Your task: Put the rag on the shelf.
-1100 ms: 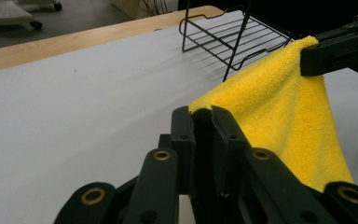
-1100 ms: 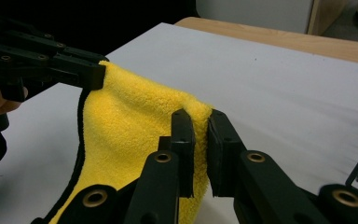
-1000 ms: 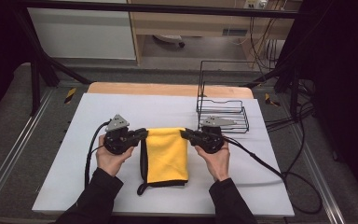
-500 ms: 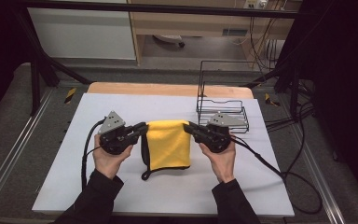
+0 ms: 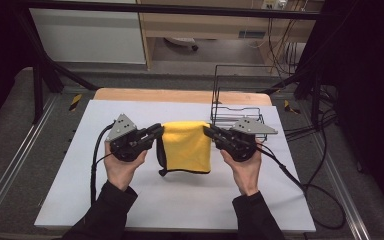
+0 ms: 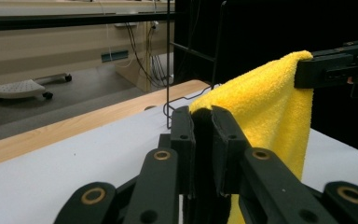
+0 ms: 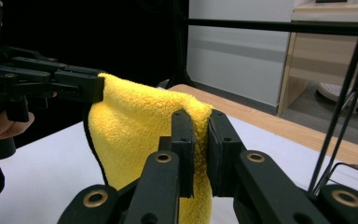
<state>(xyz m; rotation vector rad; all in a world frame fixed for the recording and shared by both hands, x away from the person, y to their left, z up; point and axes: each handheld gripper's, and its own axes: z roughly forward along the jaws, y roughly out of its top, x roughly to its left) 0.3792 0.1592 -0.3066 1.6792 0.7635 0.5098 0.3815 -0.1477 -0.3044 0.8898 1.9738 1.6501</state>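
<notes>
Nearest the person, the two forearms come in over the near edge of the white table [image 5: 180, 200]. The left gripper [image 5: 158, 131] is clamped on the left top corner of the yellow cloth [image 5: 187, 147], and the right gripper [image 5: 207, 132] is clamped on the right top corner; each gripper view shows the towelling pinched between closed jaws. The cloth hangs doubled between them over the middle of the table, its top edge stretched level, its lower edge with dark trim seemingly just off or barely brushing the surface. Beyond it, at the table's far right corner, stands a black wire rack [image 5: 235, 107], apart from the cloth. By the look of it, the pick-up is done and the cloth is raised; hanging it on the rack, or laying it down again, is probably still left.
</notes>
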